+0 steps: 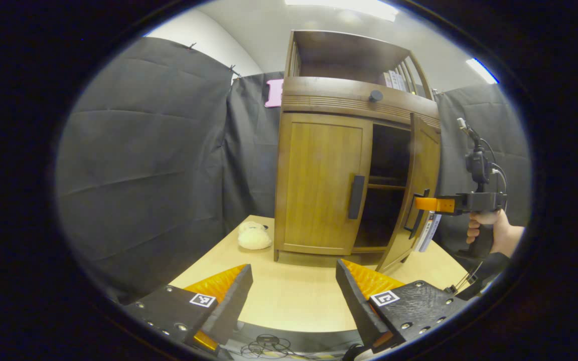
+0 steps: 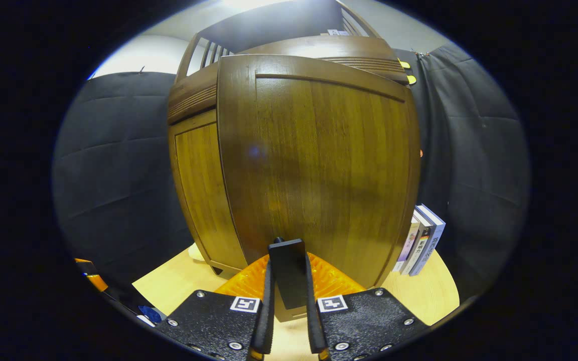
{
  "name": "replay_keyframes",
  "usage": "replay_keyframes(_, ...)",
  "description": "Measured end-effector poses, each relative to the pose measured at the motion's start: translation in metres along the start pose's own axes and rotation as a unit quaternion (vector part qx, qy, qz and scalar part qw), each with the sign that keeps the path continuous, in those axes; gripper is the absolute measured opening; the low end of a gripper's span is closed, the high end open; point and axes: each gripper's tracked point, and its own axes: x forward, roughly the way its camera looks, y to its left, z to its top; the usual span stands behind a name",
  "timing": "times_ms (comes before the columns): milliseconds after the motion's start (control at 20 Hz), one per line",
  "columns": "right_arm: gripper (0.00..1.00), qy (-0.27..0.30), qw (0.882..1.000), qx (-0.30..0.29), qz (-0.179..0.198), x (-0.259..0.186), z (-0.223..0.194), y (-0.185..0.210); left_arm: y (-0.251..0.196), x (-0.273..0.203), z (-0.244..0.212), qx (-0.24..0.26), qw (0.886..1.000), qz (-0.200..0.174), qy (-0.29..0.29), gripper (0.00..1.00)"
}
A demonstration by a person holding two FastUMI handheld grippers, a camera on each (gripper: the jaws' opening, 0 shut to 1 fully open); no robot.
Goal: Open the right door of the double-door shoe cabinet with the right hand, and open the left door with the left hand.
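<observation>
Already the right gripper (image 2: pixel 288 301) has its jaws clamped on the right door's handle (image 2: pixel 288 271), the right door (image 1: pixel 419 190) ajar on the cabinet (image 1: pixel 349 100). The left gripper (image 1: pixel 294 296), jaws wide, faces the shut left door (image 1: pixel 319 185); its stiff vertical handle (image 1: pixel 355 196) looks the place to grip, and the hinged panel should swing lightly.

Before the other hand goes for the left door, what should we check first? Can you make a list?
1. Right door partly swung open: ok.
2. Right gripper shut on the right door's handle: ok.
3. Left door closed, waiting: ok.
4. Left door's handle bare, nothing touching it: ok.
5. Left gripper jaws spread wide, ready to grab: ok.
6. Table between the left gripper and the cabinet free; the plush toy sits off to the side: ok.
</observation>
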Motion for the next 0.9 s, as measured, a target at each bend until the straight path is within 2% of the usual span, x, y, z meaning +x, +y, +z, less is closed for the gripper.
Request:
replay_keyframes(350,0.29,0.013,1.0,0.011,-0.012,-0.034,-0.011,-0.023,-0.008,0.004,-0.003,0.009,1.0,-0.023,0.004,1.0)
replay_keyframes(400,0.29,0.014,1.0,0.012,-0.015,-0.038,-0.012,-0.027,-0.011,0.005,-0.004,0.006,1.0,-0.026,0.006,0.95)
replay_keyframes(450,0.28,0.016,1.0,0.014,-0.018,-0.042,-0.013,-0.031,-0.014,0.003,-0.005,0.003,0.999,-0.031,0.007,1.0)
replay_keyframes(600,0.28,0.019,0.999,0.029,-0.029,-0.054,-0.018,-0.043,-0.019,0.006,-0.006,0.003,0.999,-0.047,0.01,1.0)
replay_keyframes(900,0.19,0.021,0.996,0.066,-0.049,-0.077,-0.022,-0.068,-0.035,0.016,-0.013,0.013,0.996,-0.081,0.018,1.0)
